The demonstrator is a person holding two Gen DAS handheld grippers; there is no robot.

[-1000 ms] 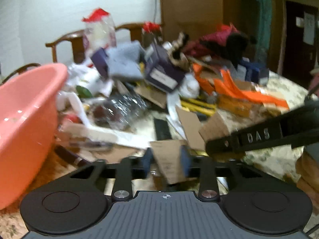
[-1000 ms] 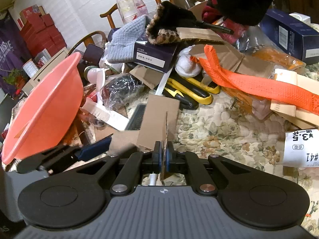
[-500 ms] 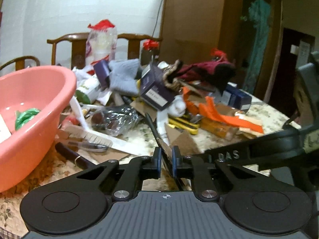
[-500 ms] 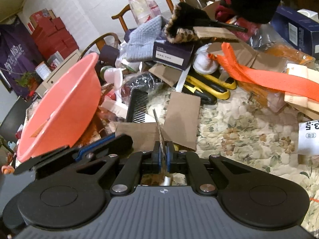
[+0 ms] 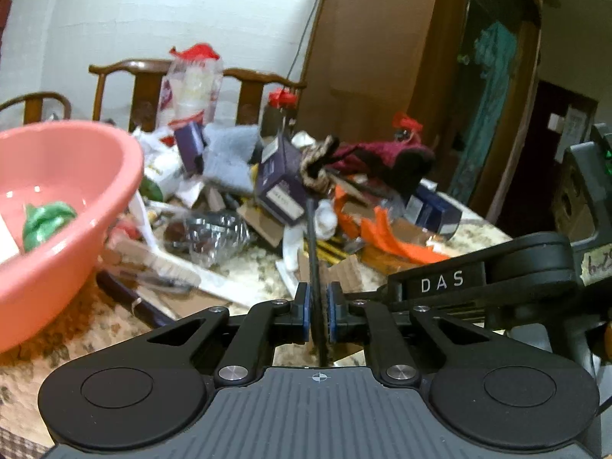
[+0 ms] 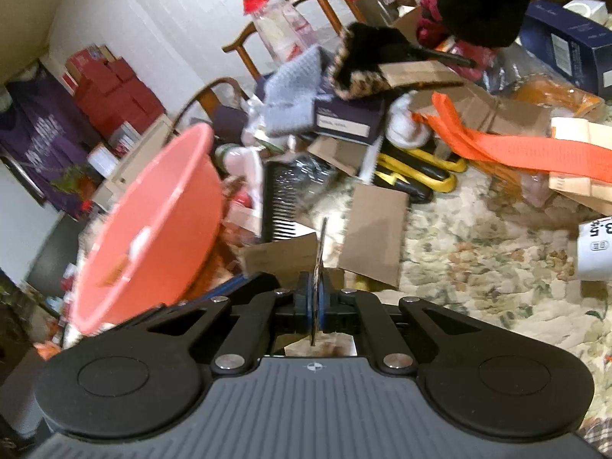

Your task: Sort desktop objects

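Clutter covers the worktop (image 6: 478,267), which wears a flowered cloth: cardboard scraps, an orange strap (image 6: 508,149), a yellow-handled cutter (image 6: 420,172), a purple box (image 6: 348,118) and a grey knit cloth (image 6: 294,88) in a heap, with the pink basin (image 5: 65,206) at the left.

Left tool (image 5: 317,315): clenched on a thin dark flat piece (image 5: 314,252), seen edge-on, which stands nearly upright out of the blue pads. Its jaws have just been closing, with that piece between them. This view looks into the basin and shows a green lump (image 5: 48,222) and a white corner lying inside. It also shows the other tool's black arm, marked DAS (image 5: 441,280), reaching in from the right just beside the left fingers.

Right tool (image 6: 314,304): clenched on a thin cardboard sheet (image 6: 319,256), also edge-on and slightly tilted. From here the basin (image 6: 153,229) shows only its outer wall and rim, so its contents are hidden. This view gives what the left does not: a black comb (image 6: 281,202) lying beside the basin, two flat cardboard pieces (image 6: 375,229) on the cloth just ahead of the fingers, a white label with printed figures at the right edge, and red boxes (image 6: 111,91) stacked against the far wall.
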